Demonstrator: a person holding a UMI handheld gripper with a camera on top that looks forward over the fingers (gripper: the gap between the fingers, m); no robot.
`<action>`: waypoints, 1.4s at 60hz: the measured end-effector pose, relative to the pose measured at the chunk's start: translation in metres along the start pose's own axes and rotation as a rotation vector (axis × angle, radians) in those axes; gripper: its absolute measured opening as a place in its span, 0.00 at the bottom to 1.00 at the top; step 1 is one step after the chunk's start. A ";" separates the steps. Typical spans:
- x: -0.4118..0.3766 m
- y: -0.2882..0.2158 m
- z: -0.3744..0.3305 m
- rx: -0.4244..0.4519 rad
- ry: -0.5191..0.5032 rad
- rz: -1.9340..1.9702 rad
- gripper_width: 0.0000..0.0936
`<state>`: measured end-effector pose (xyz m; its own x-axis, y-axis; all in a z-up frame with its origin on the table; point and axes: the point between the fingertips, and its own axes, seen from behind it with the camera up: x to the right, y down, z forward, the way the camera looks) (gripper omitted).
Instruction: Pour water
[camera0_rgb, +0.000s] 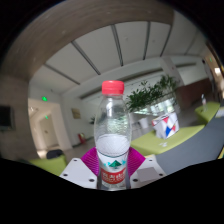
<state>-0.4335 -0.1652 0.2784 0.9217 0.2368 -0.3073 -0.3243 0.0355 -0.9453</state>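
A clear plastic water bottle (112, 135) with a red cap and a green and red label stands upright between my fingers. My gripper (112, 170) is shut on the bottle, the magenta pads (90, 160) pressing its lower body from both sides. The bottle is lifted, with the room's ceiling and far walls behind it. The bottle's base is hidden below the fingers.
A leafy green plant (152, 93) rises behind the bottle to the right. A cup with a red, white and blue pattern (167, 124) stands on a yellow-green table (165, 142) to the right. A grey surface edge (195, 148) runs at the right.
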 end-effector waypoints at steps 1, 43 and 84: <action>0.004 0.000 -0.002 -0.007 0.024 -0.038 0.34; 0.183 0.156 -0.013 -0.305 0.258 -0.389 0.55; 0.084 0.095 -0.244 -0.462 0.334 -0.385 0.91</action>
<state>-0.3347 -0.3784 0.1363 0.9933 -0.0239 0.1126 0.0953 -0.3778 -0.9210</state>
